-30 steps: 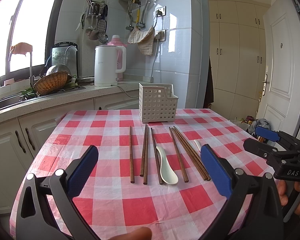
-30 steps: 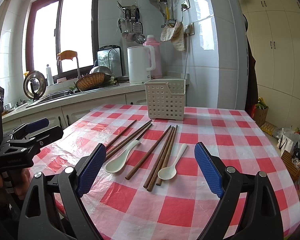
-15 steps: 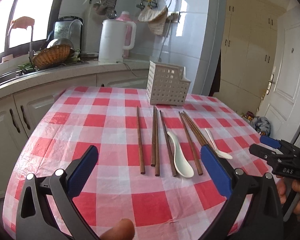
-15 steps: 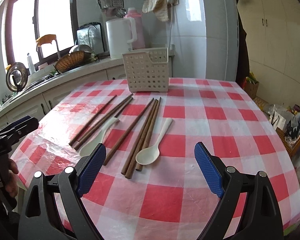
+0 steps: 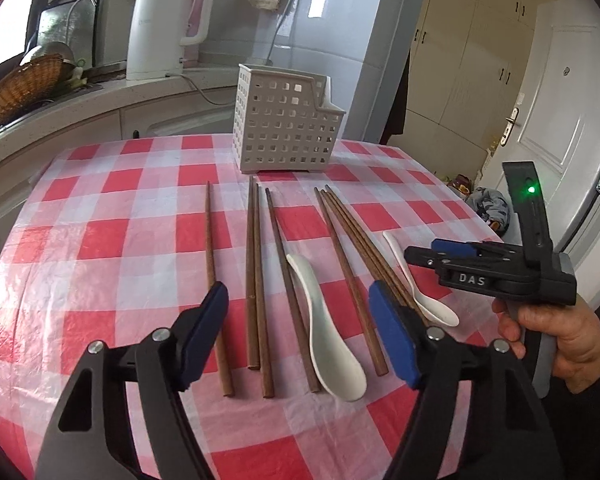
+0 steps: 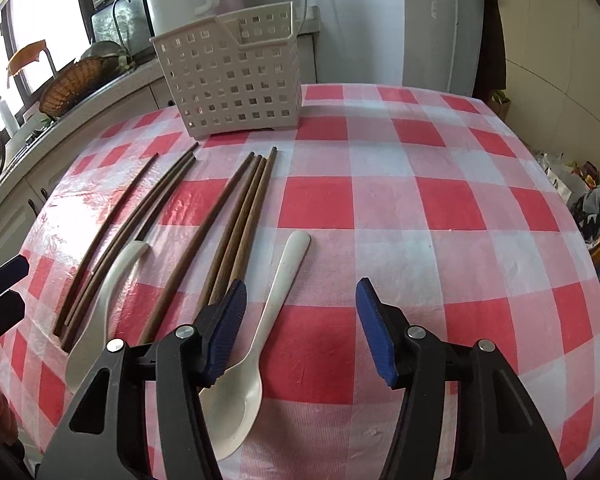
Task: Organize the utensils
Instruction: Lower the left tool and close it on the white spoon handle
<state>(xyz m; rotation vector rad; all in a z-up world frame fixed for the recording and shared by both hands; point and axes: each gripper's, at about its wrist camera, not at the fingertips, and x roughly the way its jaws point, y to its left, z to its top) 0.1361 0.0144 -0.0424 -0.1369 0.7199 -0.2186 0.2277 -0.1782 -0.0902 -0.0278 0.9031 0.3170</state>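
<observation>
on the checked tablecloth (image 6: 420, 208), chopsticks (image 5: 256, 272) and spoons (image 6: 256, 344) lie under both spread tongs (image 5: 298, 332).

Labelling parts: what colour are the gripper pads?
Blue pads, clearest in the right wrist view.

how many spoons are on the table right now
2. One spoon lies among the chopsticks, between the left claw's fingers. The other spoon lies at the right end of the row, beside the right claw's left finger.
</observation>
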